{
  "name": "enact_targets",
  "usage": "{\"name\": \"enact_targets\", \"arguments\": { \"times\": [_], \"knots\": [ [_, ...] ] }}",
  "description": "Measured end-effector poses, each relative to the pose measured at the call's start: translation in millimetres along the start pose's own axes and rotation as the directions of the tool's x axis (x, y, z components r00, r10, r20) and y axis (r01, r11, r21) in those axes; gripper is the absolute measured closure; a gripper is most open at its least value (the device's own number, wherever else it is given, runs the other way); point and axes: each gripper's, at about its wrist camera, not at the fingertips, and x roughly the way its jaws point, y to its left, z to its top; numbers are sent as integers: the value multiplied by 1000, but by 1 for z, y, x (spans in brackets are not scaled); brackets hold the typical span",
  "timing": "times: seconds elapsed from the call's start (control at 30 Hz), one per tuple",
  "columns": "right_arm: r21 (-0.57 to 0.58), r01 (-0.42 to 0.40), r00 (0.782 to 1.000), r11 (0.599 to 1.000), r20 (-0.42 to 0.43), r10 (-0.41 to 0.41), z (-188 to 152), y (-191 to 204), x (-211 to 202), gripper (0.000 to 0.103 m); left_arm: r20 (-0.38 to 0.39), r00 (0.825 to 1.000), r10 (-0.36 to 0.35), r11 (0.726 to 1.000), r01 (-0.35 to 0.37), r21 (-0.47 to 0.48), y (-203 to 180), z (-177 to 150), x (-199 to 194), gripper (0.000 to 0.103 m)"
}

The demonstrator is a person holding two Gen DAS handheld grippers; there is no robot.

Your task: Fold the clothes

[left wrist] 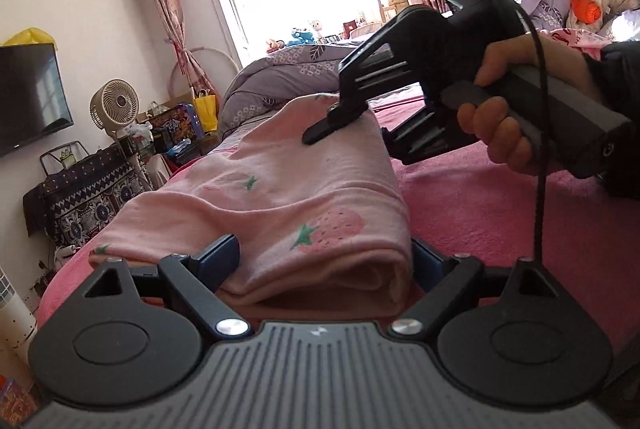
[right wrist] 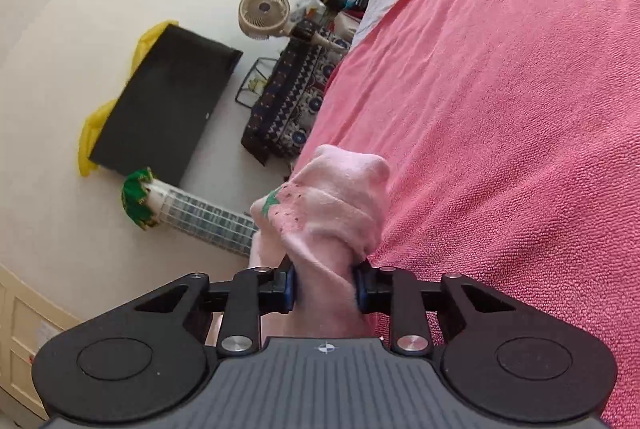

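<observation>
step: mid-fold | pink garment (left wrist: 280,189) centre frame on red bedspread (left wrist: 480,209) | left gripper (left wrist: 324,261) pinches near edge | right gripper (right wrist: 324,281) clamps bunched end | next: likely lay flat together

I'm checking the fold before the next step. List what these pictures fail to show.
- Left wrist view: the pink garment's far end, hidden by its own bulk and the right gripper.
- Left wrist view: left gripper's right finger, covered by cloth.
- Right wrist view: the garment beyond the bunch in the right gripper's jaws; only that bunch shows.
</observation>
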Motion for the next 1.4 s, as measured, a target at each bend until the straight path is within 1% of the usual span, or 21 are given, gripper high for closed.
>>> {"name": "enact_targets", "arguments": {
  "times": [0.1, 0.2, 0.3, 0.37, 0.4, 0.43, 0.5, 0.53, 0.57, 0.67, 0.7, 0.77, 0.8, 0.9, 0.93, 0.97, 1.0, 1.1, 1.27, 1.33, 1.4],
  "knots": [
    [3, -38, 993, 999, 109, 38, 7, 5, -27, 82, 39, 999, -31, 999, 32, -26, 3, 14, 0, 11],
    [12, -33, 959, 999, 282, 28, 10, 6, -77, 82, 93, 993, -76, 997, 76, -3, -4, 30, -1, 11],
    [-1, 51, 901, 999, 431, -46, 4, 0, -127, 82, 129, 978, -163, 986, 159, 44, -20, 41, 1, 11],
    [55, 131, 883, 990, 448, -141, 3, -13, -150, 81, 131, 970, -207, 973, 190, 131, -42, 47, 7, 11],
    [108, 122, 889, 987, 430, -157, 3, -25, -156, 81, 131, 966, -225, 963, 201, 179, -53, 49, 10, 11],
    [155, 91, 897, 984, 416, -148, 3, -36, -159, 81, 123, 958, -258, 940, 220, 261, -72, 51, 12, 12],
    [219, 50, 914, 974, 383, -133, 6, -55, -165, 80, 84, 942, -324, 880, 268, 393, -93, 53, 18, 20],
    [241, 39, 923, 970, 364, -127, 9, -64, -168, 79, 42, 933, -357, 824, 294, 485, -108, 51, 19, 27],
    [261, 28, 930, 965, 346, -121, 12, -71, -170, 78, 5, 934, -356, 782, 295, 549, -117, 49, 22, 31],
    [282, 7, 950, 959, 299, -95, 22, -78, -170, 76, -24, 956, -294, 680, 227, 697, -134, 43, 27, 36],
    [288, -2, 953, 958, 290, -85, 24, -81, -171, 76, -24, 964, -266, 656, 199, 728, -138, 43, 27, 38],
    [297, -22, 958, 955, 278, -65, 27, -85, -173, 75, 0, 983, -182, 584, 108, 804, -147, 39, 30, 49],
    [304, -33, 960, 952, 276, -54, 27, -86, -172, 75, 17, 988, -152, 554, 71, 829, -150, 37, 31, 48],
    [313, -61, 961, 948, 275, -28, 26, -87, -171, 74, 3, 993, -120, 518, 60, 853, -158, 27, 38, 52],
    [309, -57, 961, 949, 275, -31, 25, -87, -171, 74, -4, 993, -115, 504, 62, 862, -161, 20, 40, 59],
    [294, -27, 959, 955, 278, -58, 25, -85, -172, 78, -6, 994, -114, 496, 62, 866, -162, 16, 40, 67],
    [276, 7, 955, 961, 282, -88, 24, -82, -173, 78, -8, 994, -112, 489, 62, 870, -164, 11, 40, 70],
    [189, 115, 929, 975, 327, -173, 17, -70, -176, 81, -13, 995, -103, 512, 65, 857, -162, 9, 41, 70],
    [283, 32, 928, 958, 348, -134, 21, -92, -176, 81, -2, 996, -88, 536, 49, 843, -159, -1, 32, 73],
    [274, 19, 924, 962, 362, -121, 20, -94, -175, 81, -4, 996, -84, 555, 50, 830, -156, 0, 30, 73],
    [229, 40, 922, 973, 368, -125, 16, -87, -174, 81, -2, 997, -79, 572, 47, 819, -155, 0, 28, 73]
  ]
}}
